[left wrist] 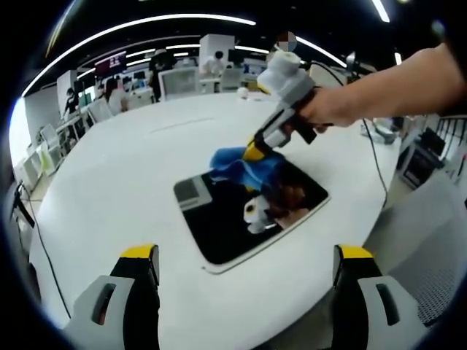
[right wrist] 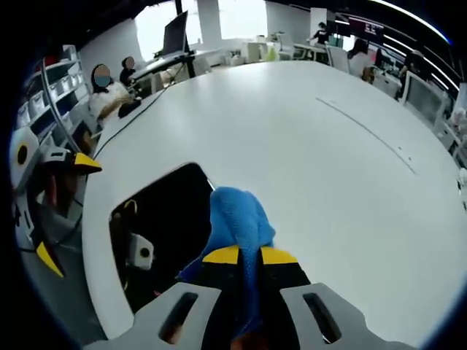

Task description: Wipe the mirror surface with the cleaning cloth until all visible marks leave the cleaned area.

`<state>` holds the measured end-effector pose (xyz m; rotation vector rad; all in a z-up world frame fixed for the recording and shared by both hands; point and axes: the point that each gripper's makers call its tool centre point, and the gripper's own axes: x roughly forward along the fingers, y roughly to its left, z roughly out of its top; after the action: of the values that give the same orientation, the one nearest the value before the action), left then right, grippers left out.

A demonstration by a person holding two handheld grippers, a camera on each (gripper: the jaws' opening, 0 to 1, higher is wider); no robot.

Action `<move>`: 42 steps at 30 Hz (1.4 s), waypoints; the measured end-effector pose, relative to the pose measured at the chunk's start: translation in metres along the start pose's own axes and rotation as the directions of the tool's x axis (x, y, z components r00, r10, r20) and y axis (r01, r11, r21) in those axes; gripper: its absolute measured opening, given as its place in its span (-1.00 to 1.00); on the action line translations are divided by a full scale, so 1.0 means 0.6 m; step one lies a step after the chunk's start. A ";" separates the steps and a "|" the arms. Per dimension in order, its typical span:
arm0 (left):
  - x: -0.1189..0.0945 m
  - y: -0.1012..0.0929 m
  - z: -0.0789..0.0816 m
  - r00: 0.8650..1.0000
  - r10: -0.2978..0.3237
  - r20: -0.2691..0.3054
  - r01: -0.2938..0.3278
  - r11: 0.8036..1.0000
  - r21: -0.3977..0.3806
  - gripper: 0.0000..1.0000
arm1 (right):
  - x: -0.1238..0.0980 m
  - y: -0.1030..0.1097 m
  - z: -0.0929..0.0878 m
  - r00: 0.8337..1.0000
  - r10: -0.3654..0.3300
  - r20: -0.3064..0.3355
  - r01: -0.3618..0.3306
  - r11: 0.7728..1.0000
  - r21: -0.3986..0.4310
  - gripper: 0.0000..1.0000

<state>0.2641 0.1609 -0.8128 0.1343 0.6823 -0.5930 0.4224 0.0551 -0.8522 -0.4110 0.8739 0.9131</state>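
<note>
A rectangular mirror point(left wrist: 219, 226) with a white edge lies flat on the round white table point(left wrist: 124, 168). Its dark face reflects the gripper and the cloth. A blue cleaning cloth point(left wrist: 244, 164) rests on the mirror's far part, and the right gripper point(left wrist: 255, 152), held by a person's hand, is shut on it. In the right gripper view the blue cloth point(right wrist: 237, 219) bunches between the closed yellow-tipped fingers point(right wrist: 222, 255), over the mirror point(right wrist: 168, 211). My left gripper point(left wrist: 246, 257) hovers open at the table's near edge, short of the mirror. It also appears at the left as the left gripper point(right wrist: 55, 211).
Desks, monitors, chairs and seated people ring the table point(right wrist: 350, 168) in the background. A thin seam line point(right wrist: 372, 135) crosses the tabletop. A cable point(left wrist: 376, 164) hangs past the table's right edge.
</note>
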 end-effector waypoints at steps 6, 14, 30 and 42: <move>0.000 0.000 0.000 1.000 0.002 -0.001 -0.002 1.000 -0.001 0.99 | -0.002 -0.003 -0.003 1.000 -0.001 0.000 0.001 1.000 0.006 -0.94; 0.001 0.002 -0.001 1.000 0.005 -0.004 -0.005 1.000 0.000 0.99 | -0.002 -0.004 -0.004 1.000 -0.017 0.008 0.017 1.000 0.017 -0.94; 0.003 0.003 -0.004 1.000 0.008 -0.008 -0.008 1.000 0.006 0.99 | -0.012 0.007 -0.017 0.994 -0.094 0.064 0.089 0.993 0.073 -0.94; 0.000 -0.001 0.000 1.000 0.006 -0.002 -0.006 1.000 0.005 0.99 | -0.020 0.024 -0.029 0.996 -0.078 0.053 0.073 0.993 0.091 -0.95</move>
<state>0.2635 0.1606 -0.8127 0.1418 0.6824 -0.5885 0.3984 0.0462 -0.8523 -0.3377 0.8389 0.8089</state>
